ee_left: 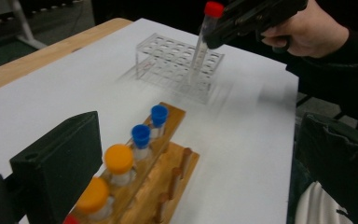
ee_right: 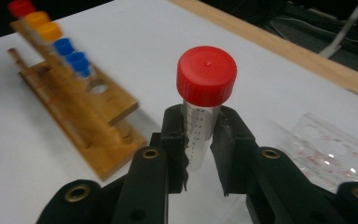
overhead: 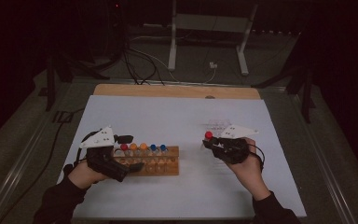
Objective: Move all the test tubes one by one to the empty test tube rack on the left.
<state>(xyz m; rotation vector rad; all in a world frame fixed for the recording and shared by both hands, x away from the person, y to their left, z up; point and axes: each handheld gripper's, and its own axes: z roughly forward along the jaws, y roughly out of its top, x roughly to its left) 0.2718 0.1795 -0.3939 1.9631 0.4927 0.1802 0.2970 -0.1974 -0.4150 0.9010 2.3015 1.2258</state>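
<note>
Where jaws grip, red-capped tube point(ee_right: 200, 130) shows printed graduation marks.

The place looks like a lab set up for recording. A wooden rack point(overhead: 149, 161) of capped tubes point(ee_left: 119, 163) and a clear plastic rack point(ee_left: 177, 65) stand on a bench point(overhead: 177, 91) covered with a white sheet point(overhead: 168, 121). Behind it, cables point(overhead: 135, 65) trail over a dark floor past the metal legs of a stand point(overhead: 172, 42), and the surroundings are dim.
</note>
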